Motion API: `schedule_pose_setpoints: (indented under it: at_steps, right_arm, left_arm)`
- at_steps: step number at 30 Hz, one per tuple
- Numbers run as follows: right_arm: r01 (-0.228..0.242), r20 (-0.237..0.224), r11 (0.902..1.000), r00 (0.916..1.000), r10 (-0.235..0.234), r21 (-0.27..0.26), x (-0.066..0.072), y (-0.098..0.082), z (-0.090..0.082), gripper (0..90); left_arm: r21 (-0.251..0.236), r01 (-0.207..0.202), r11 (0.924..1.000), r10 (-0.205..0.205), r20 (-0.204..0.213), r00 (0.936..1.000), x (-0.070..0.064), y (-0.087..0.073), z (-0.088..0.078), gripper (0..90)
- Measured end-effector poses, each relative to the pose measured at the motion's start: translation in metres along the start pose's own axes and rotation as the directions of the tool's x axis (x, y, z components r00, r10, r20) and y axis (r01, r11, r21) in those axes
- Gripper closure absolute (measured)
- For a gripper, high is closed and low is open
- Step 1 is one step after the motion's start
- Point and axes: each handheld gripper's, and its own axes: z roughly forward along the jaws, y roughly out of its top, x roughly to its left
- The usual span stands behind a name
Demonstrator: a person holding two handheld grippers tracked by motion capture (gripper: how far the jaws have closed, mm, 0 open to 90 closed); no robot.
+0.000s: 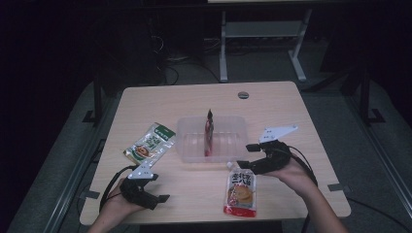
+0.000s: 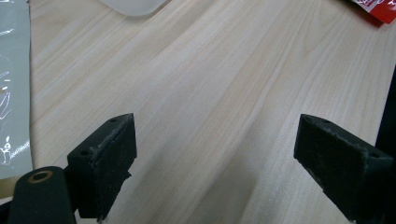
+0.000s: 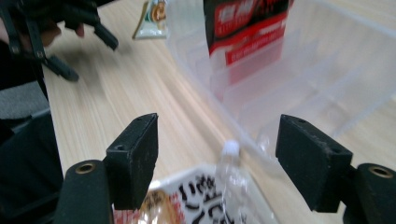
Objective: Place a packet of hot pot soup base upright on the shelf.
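A clear plastic bin [image 1: 190, 149] sits mid-table with a red pouch [image 1: 209, 132] standing upright inside it. A red-and-white spouted pouch [image 1: 241, 190] lies flat in front of the bin, and a green pouch [image 1: 150, 142] lies to its left. My right gripper [image 1: 247, 156] hovers at the spouted pouch's cap end, open. In the right gripper view the white cap [image 3: 231, 148] lies between the open jaws [image 3: 217, 158], with neither pad touching it. My left gripper [image 1: 159, 187] rests near the front left edge, open over bare wood [image 2: 215, 154].
The bin's near wall [image 3: 299, 93] stands just beyond my right jaws, with the red pouch [image 3: 247, 23] behind it. The table's front edge [image 1: 214, 221] is close to both hands. A cable hole [image 1: 243, 94] is at the back. Desk legs stand beyond the table.
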Motion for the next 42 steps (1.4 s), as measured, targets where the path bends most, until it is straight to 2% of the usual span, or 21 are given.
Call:
schedule_pose_setpoints:
  at_steps: [7,12,18,22,24,25,26,29,30,31,32,35,36,39,41,42]
  right_arm:
    - [-0.005,0.011,0.9999,0.9999,0.005,0.015,0.006,-0.018,-0.009,29.1]
    - [0.004,0.036,0.9992,0.9994,-0.005,0.039,0.007,-0.032,-0.014,29.1]
    - [0.002,0.05,0.9959,0.9987,-0.007,0.09,0.007,-0.053,-0.014,37.0]
    - [-0.004,0.05,0.9947,0.9988,-0.001,0.103,0.007,-0.06,-0.013,40.8]
    - [-0.017,0.049,0.9944,0.9987,0.012,0.105,0.007,-0.064,-0.014,47.2]
    - [-0.019,0.045,0.9943,0.9989,0.014,0.105,0.008,-0.07,-0.015,53.7]
    - [-0.019,0.045,0.9943,0.9989,0.014,0.105,0.008,-0.07,-0.015,53.7]
    - [-0.026,0.015,0.9911,0.9996,0.025,0.13,0.011,-0.08,-0.017,75.0]
    - [-0.022,-0.004,0.9903,0.9997,0.023,0.137,0.011,-0.082,-0.016,78.3]
    - [-0.022,-0.004,0.9903,0.9997,0.023,0.137,0.011,-0.082,-0.016,78.3]
    - [-0.001,-0.02,0.9872,0.9998,0.004,0.159,0.012,-0.084,-0.013,86.3]
    - [0.014,-0.033,0.9837,0.9994,-0.009,0.179,0.013,-0.085,-0.01,89.5]
    - [0.033,-0.044,0.9816,0.9987,-0.025,0.188,0.014,-0.086,-0.007,89.7]
    - [0.038,-0.047,0.9786,0.9985,-0.029,0.202,0.016,-0.087,-0.005,89.7]
    - [0.047,-0.061,0.9765,0.9975,-0.035,0.21,0.017,-0.088,-0.002,89.7]
    - [0.06,-0.075,0.9714,0.9962,-0.044,0.23,0.02,-0.088,0.002,89.7]
  left_arm:
    - [-0.015,0.015,0.9998,-0.015,0.001,0.9999,-0.002,-0.002,0.002,12.8]
    - [-0.016,0.002,0.9999,-0.002,0.002,1.0,-0.002,-0.001,0.002,12.7]
    - [-0.007,-0.011,0.9999,0.011,-0.002,0.9999,-0.001,-0.001,0.002,12.7]
    - [-0.013,0.0,0.9999,0.0,-0.001,1.0,-0.001,-0.001,0.002,12.8]
    - [-0.02,0.015,0.9997,-0.014,0.002,0.9999,-0.002,-0.002,0.003,12.8]
    - [-0.021,0.017,0.9996,-0.017,0.004,0.9998,-0.001,-0.002,0.003,12.8]
    - [-0.017,0.005,0.9998,-0.005,0.003,1.0,0.0,-0.002,0.002,12.8]
    - [-0.01,0.003,0.9999,-0.003,0.009,1.0,0.001,-0.002,0.004,12.8]
    - [-0.01,0.003,0.9999,-0.003,0.009,1.0,0.001,-0.002,0.004,12.8]
    - [-0.007,-0.003,1.0,0.003,0.007,1.0,0.002,-0.002,0.004,12.8]
    - [-0.009,-0.004,0.9999,0.004,0.004,1.0,0.002,-0.001,0.003,12.8]
    - [-0.016,-0.001,0.9999,0.001,0.001,1.0,0.0,0.0,0.003,12.8]
    - [-0.012,-0.012,0.9999,0.012,-0.002,0.9999,-0.001,0.0,0.002,12.8]
    - [-0.018,-0.004,0.9998,0.004,-0.005,1.0,-0.002,0.0,0.002,12.8]
    - [-0.011,-0.016,0.9998,0.016,-0.005,0.9999,-0.002,0.001,0.002,12.8]
    - [-0.009,-0.019,0.9998,0.019,-0.007,0.9998,-0.002,0.002,0.002,12.8]
